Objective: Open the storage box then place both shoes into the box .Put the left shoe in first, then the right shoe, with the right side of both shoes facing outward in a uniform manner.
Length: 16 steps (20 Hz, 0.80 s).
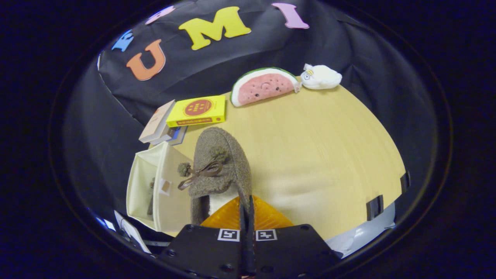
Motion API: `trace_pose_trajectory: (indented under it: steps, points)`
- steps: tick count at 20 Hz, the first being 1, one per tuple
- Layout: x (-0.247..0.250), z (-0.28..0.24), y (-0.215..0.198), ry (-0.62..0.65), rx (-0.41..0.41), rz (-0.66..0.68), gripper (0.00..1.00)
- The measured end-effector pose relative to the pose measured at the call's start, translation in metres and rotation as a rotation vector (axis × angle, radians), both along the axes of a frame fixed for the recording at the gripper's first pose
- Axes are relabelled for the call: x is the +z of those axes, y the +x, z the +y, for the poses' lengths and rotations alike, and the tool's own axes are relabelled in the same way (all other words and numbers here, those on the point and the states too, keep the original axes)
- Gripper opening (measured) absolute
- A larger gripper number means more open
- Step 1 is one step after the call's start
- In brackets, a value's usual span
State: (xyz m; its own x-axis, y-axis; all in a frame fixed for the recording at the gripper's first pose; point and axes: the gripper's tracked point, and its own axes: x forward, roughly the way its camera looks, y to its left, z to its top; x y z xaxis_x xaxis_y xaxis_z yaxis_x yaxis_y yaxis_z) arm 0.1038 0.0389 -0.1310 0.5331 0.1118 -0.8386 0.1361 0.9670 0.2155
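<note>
A brown fuzzy shoe (pixel 221 162) with a bow and pompoms hangs just ahead of my fingers, toe pointing away and its orange sole (pixel 267 219) showing below. My gripper (pixel 247 205) is shut on the shoe's right heel edge, the two fingers pressed close together. Left of the shoe stands the cream storage box (pixel 147 186), its lid swung open. Inside it a dark shape that looks like the other shoe (pixel 151 195) rests against the inner wall, mostly hidden.
The round yellow-wood table (pixel 321 155) stretches ahead and right. A yellow book (pixel 198 110) and a stack of books (pixel 159 124) lie beyond the box. A watermelon plush (pixel 265 86) and a white plush (pixel 321 76) sit at the far edge.
</note>
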Motion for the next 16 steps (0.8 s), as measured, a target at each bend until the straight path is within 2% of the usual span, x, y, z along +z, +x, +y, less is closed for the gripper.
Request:
trace_pose_trajectory:
  steps: [4,9,12,16]
  points:
    - [0.021,0.077,0.003,0.029,0.076,-0.035,0.0]
    - [0.031,0.174,-0.005,0.13,0.17,-0.027,0.01]
    - [0.022,0.205,0.007,0.061,0.184,-0.065,0.0]
    - [-0.004,0.219,0.029,-0.028,0.141,-0.11,0.01]
